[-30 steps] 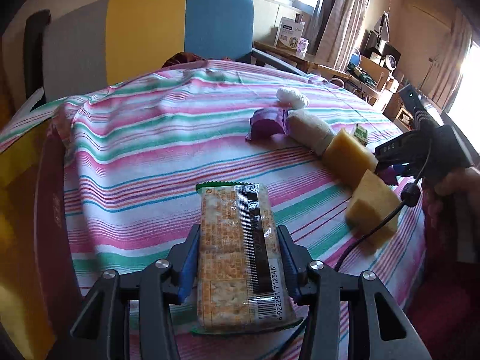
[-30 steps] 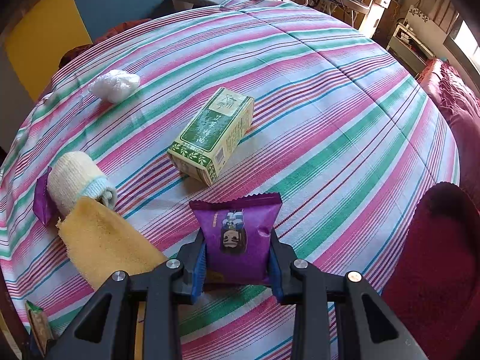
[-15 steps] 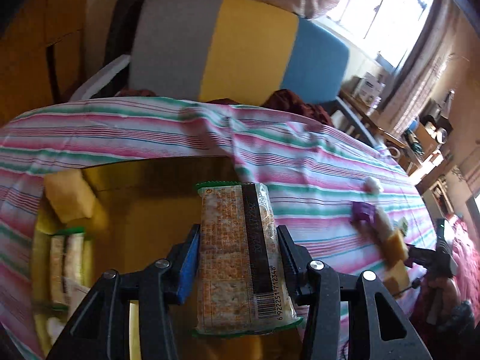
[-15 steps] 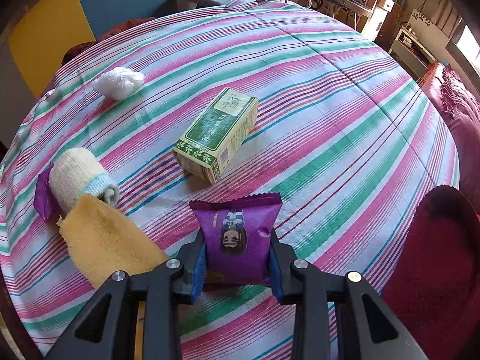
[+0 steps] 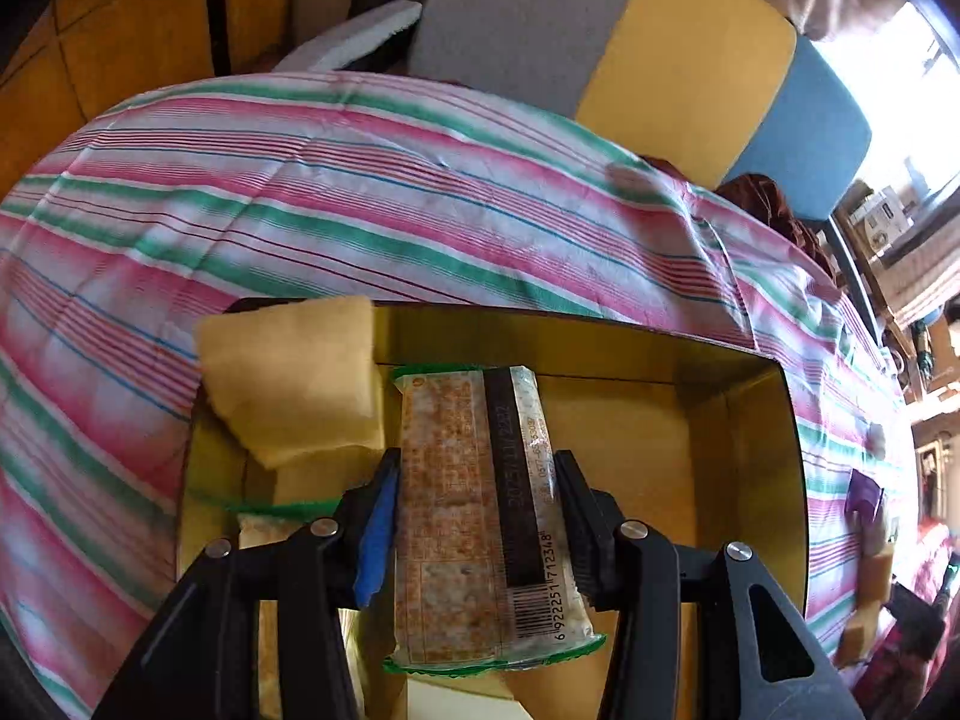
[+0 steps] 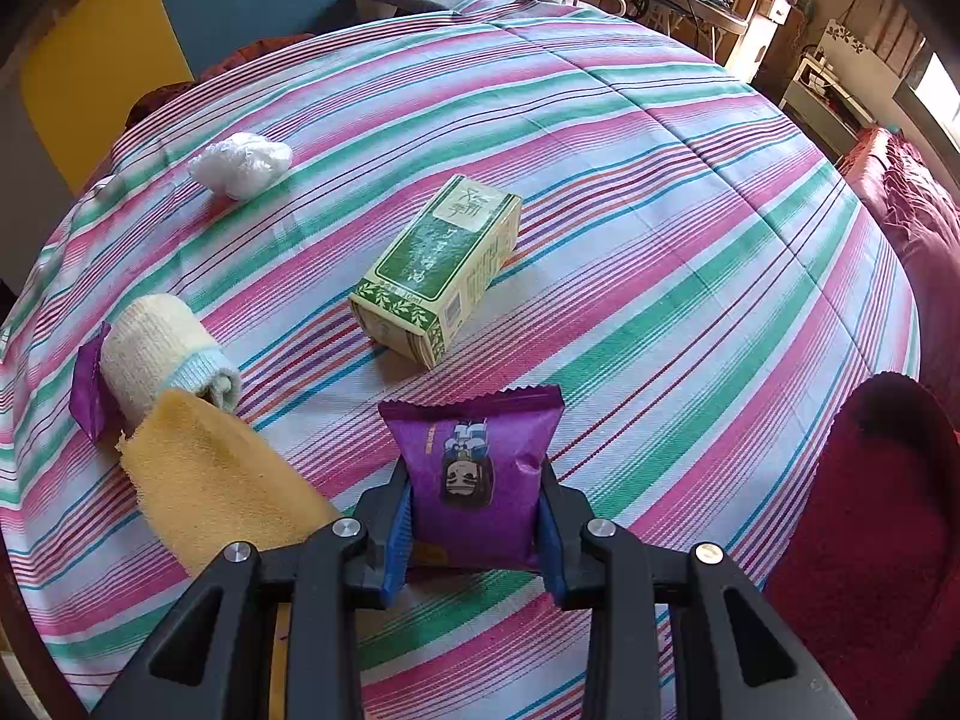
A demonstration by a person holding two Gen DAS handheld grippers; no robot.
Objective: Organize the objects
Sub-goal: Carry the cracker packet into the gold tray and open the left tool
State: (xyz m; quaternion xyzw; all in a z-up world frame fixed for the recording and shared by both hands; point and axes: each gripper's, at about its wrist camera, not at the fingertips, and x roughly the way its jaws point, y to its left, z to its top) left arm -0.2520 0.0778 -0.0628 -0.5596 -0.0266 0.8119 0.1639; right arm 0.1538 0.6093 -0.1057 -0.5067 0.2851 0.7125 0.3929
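In the left wrist view my left gripper [image 5: 477,516] is shut on a clear cracker packet [image 5: 474,516] with green ends, held over an open yellow box [image 5: 750,450]. A yellow sponge [image 5: 294,378] leans in the box's far left corner, and another cracker packet [image 5: 264,525] lies below it. In the right wrist view my right gripper [image 6: 477,516] is shut on a purple snack packet [image 6: 474,468] just above the striped tablecloth [image 6: 660,240]. Ahead of it lie a green carton [image 6: 438,270], a rolled cream towel [image 6: 162,348], a yellow sponge [image 6: 222,480] and a white wad [image 6: 240,163].
A second purple packet [image 6: 87,384] pokes out behind the rolled towel. A dark red cushion [image 6: 870,528] sits at the table's right edge. A grey, yellow and blue chair [image 5: 660,60] stands behind the table. Cluttered shelves [image 6: 750,6] fill the far right.
My left gripper swung left with the cracker packet, from over the bare tablecloth to above the yellow box. The right gripper kept still with its purple packet.
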